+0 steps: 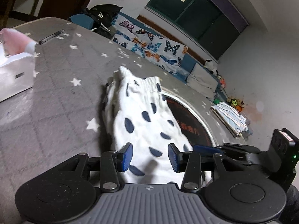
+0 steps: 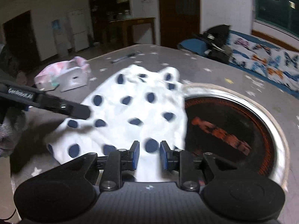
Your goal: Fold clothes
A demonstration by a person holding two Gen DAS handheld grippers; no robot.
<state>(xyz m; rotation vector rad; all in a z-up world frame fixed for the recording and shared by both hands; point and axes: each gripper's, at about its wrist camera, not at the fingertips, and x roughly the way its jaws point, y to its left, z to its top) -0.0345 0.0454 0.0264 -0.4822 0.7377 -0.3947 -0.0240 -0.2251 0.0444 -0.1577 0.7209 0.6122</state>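
Note:
A white garment with navy dots (image 1: 142,115) lies rumpled on the grey star-patterned table (image 1: 56,93); the right wrist view shows the garment (image 2: 130,110) spread wider. My left gripper (image 1: 150,157) hovers over its near end, blue pads apart, cloth showing between and beyond them. My right gripper (image 2: 149,155) stands open over the garment's near edge, white cloth in the gap, pads not pressing. In the right wrist view, the left gripper (image 2: 82,112) reaches in over the cloth's left side. The right gripper (image 1: 200,148) sits close beside the left one, at the garment's right edge.
A round dark plate with a metal rim (image 2: 224,127) is set into the table right of the garment. A white box with pink cloth (image 1: 15,74) stands at the left. A folded striped cloth (image 1: 231,119) lies far right. A butterfly-print bench (image 1: 149,44) runs behind.

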